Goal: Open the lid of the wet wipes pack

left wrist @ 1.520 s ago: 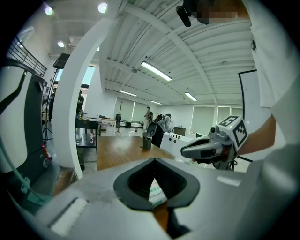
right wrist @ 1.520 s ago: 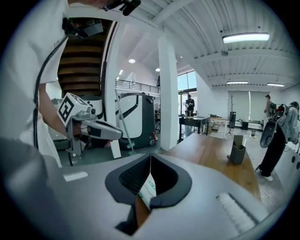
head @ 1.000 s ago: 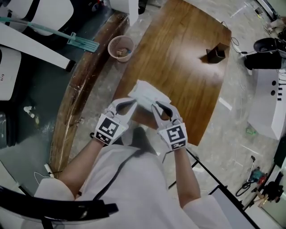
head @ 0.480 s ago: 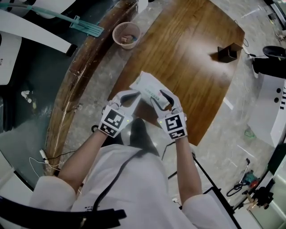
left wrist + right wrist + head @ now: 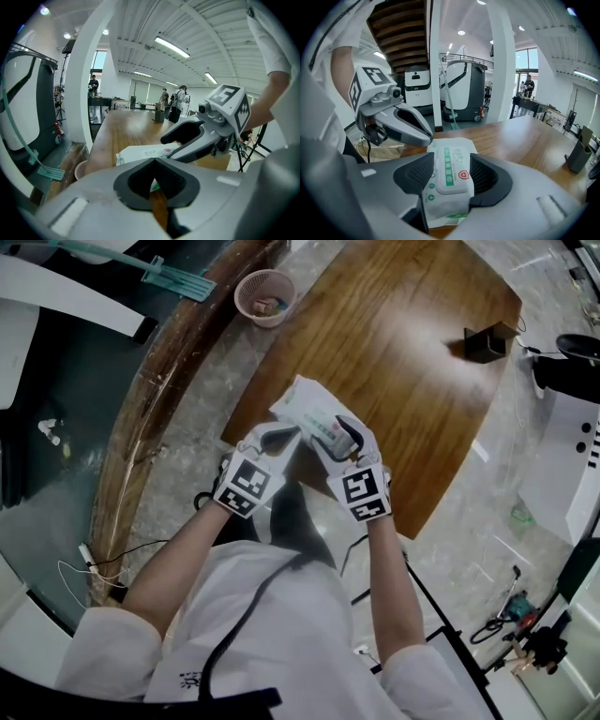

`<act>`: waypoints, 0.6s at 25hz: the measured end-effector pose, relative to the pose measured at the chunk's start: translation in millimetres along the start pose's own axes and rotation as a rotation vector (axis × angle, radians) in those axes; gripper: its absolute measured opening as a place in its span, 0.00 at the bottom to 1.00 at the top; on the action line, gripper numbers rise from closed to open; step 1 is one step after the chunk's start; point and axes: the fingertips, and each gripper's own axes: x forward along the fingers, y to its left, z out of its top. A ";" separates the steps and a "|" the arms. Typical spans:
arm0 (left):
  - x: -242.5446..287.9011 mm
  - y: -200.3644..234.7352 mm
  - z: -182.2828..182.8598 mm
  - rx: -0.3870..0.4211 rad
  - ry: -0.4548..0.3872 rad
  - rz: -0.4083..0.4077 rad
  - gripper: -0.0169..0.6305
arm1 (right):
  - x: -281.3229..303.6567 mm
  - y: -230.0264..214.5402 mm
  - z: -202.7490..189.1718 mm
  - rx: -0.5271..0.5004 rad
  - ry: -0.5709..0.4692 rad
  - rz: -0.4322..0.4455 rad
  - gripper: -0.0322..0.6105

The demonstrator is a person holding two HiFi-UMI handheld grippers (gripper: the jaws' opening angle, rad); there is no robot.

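Note:
The wet wipes pack point(image 5: 313, 416) is white with a green label and a flat lid point(image 5: 451, 169) that lies closed. It hangs over the near edge of the wooden table point(image 5: 403, 334). My left gripper point(image 5: 283, 439) is shut on the pack's near left edge; a sliver of it shows between the jaws point(image 5: 154, 161). My right gripper point(image 5: 343, 437) straddles the pack's right end. Its jaws point(image 5: 452, 157) are opening, with the pack and its lid lying between them; the pads do not press on it. Whether the pack rests on the table I cannot tell.
A pink basket point(image 5: 265, 294) stands on the floor beyond the table's left end. A dark box point(image 5: 487, 343) sits near the table's far right edge. Cables point(image 5: 112, 563) lie on the floor at left, and white machines stand around.
Both grippers have sunk toward the table's near edge with the pack. The right jaws have widened, and the pack's labelled top now shows between them.

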 end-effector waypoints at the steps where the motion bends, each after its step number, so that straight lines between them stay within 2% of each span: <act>1: 1.7 -0.2 -2.3 -0.002 0.003 -0.001 0.03 | 1.0 0.1 -0.8 -0.005 0.003 0.000 0.42; 15: 22.6 -2.0 -21.7 0.005 0.041 -0.028 0.03 | 15.7 0.4 -10.1 -0.085 0.065 0.014 0.47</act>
